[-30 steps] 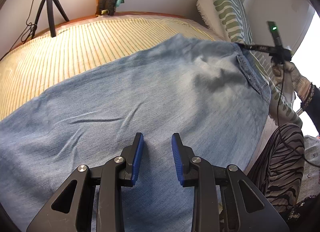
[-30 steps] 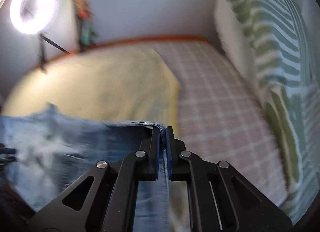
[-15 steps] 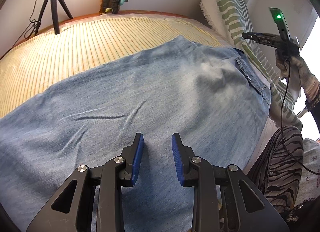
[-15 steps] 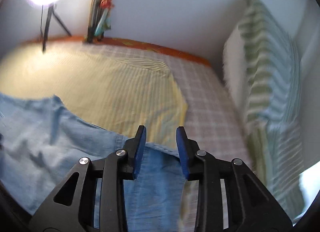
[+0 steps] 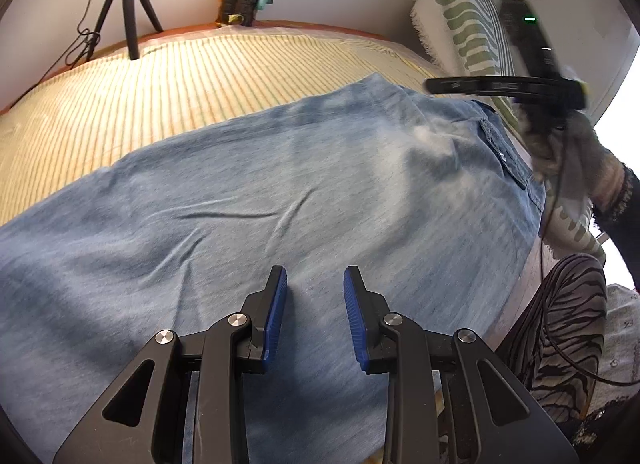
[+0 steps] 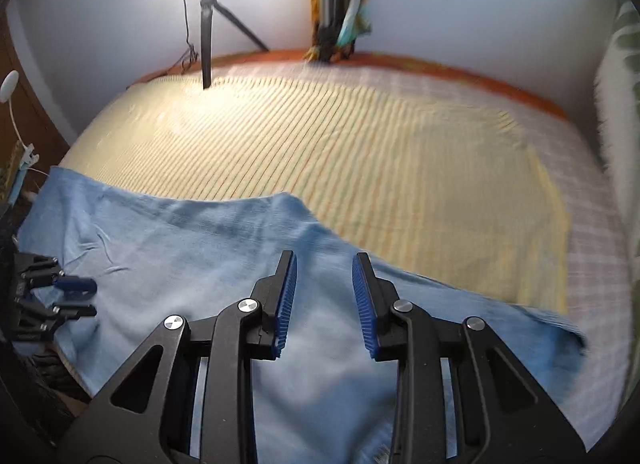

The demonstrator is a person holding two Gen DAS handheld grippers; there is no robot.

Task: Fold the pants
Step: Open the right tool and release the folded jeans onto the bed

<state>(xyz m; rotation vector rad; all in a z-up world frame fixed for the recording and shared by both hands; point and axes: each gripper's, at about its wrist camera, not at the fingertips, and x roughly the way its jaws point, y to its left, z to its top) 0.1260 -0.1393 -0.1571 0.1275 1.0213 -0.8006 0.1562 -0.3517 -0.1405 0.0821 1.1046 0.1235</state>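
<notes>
- The pants (image 5: 304,200) lie spread flat on the striped bedspread (image 5: 168,80), filling the ground directly beneath and ahead of both tools; in the right wrist view the same denim (image 6: 192,248) runs from under the fingers out to the left, with the bedspread (image 6: 360,152) beyond it.
- Left gripper (image 5: 315,304): jaws parted, nothing between the blue pads, held just above the cloth at mid-garment. Whether the fingertips touch the fabric cannot be told.
- Right gripper (image 6: 325,296): its jaws have just been opening; they now stand parted over the denim and grasp nothing. The fabric lies below the pads, not between them.
- In the left wrist view the right gripper (image 5: 508,86) appears blurred, up and to the right of the left tool, above the pocket end (image 5: 504,144) of the garment.
- In the right wrist view the left gripper (image 6: 74,296) sits low at the far left, over the cloth.
- Step in hand, as judged: one fold laid and let go; both tools free, repositioning for the next fold.
- Next move, as judged: each tool must descend to an edge, take the full thickness of the layers, then carry it across evenly so edges align.
- Risk noted: shallow creases (image 5: 224,216) ahead of the left tool may be folded in unless smoothed.
</notes>
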